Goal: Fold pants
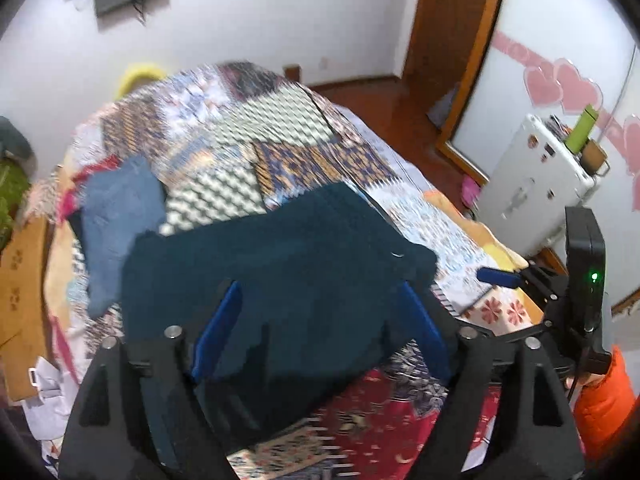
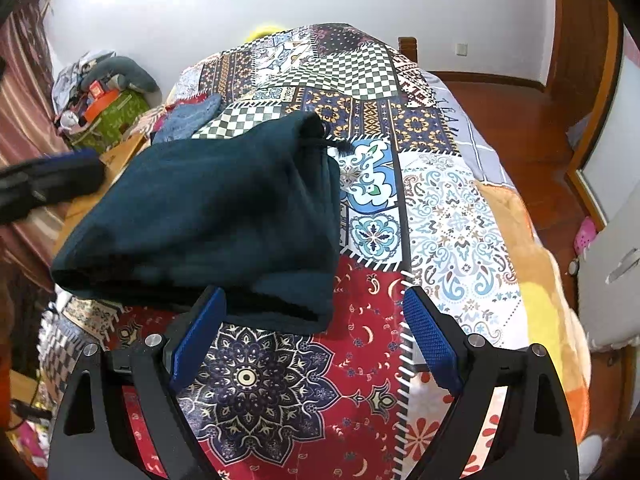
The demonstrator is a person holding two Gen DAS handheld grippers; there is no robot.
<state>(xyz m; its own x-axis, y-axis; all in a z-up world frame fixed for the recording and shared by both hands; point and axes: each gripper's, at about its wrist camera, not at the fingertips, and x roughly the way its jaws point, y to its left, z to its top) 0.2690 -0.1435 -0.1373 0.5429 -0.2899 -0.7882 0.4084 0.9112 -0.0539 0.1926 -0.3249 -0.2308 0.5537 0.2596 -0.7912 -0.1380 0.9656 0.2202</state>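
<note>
Dark teal pants (image 1: 280,248) lie folded into a thick stack on the patchwork bedspread (image 1: 280,128). My left gripper (image 1: 320,286) hovers over the near part of the stack, jaws spread wide and the blue pads (image 1: 218,328) clear of the cloth. In the right wrist view the pants (image 2: 208,208) show a drawstring (image 2: 328,142) at their far right corner. My right gripper (image 2: 314,294) stands open just in front of the stack's near right corner, with only bedspread (image 2: 440,208) between its fingers. The left gripper (image 2: 52,176) appears blurred at the left edge.
A blue garment (image 1: 120,216) lies on the bed beyond the pants at the left. A cardboard box (image 1: 20,280) sits off the bed's left side. A white cabinet (image 1: 532,184) and wooden floor (image 2: 500,100) are to the right. An orange sleeve (image 1: 604,400) shows at the lower right.
</note>
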